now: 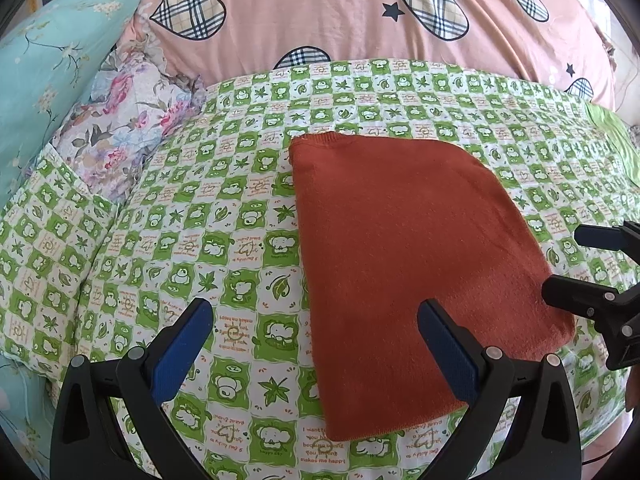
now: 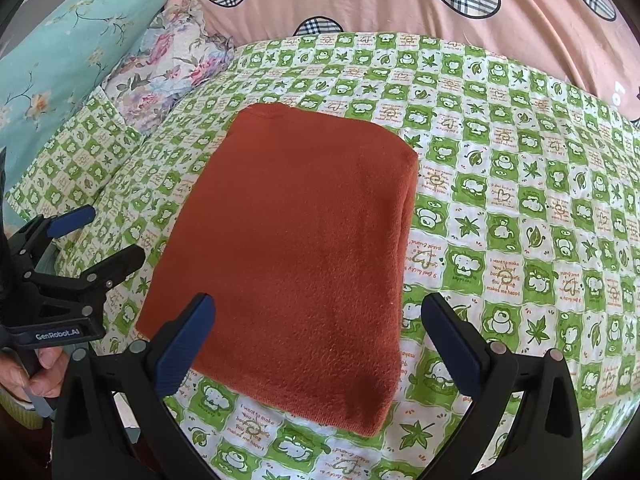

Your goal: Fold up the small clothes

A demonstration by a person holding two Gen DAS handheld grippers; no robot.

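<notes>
While both tools are hovering empty over the bed, the left gripper [image 1: 316, 344] is sitting with its jaws spread wide, one blue pad over the near left part of the rust-orange garment [image 1: 408, 264]. The right gripper [image 2: 318, 340] is spread too — holding nothing, straddling the garment's near right corner. The garment is lying flat as a thick, tidy rectangle on the green checked sheet [image 2: 520, 220], so the folding is looking essentially finished, which likely explains the released grip. Beyond it, the pink heart-print quilt [image 1: 320, 12] is bulging up.
</notes>
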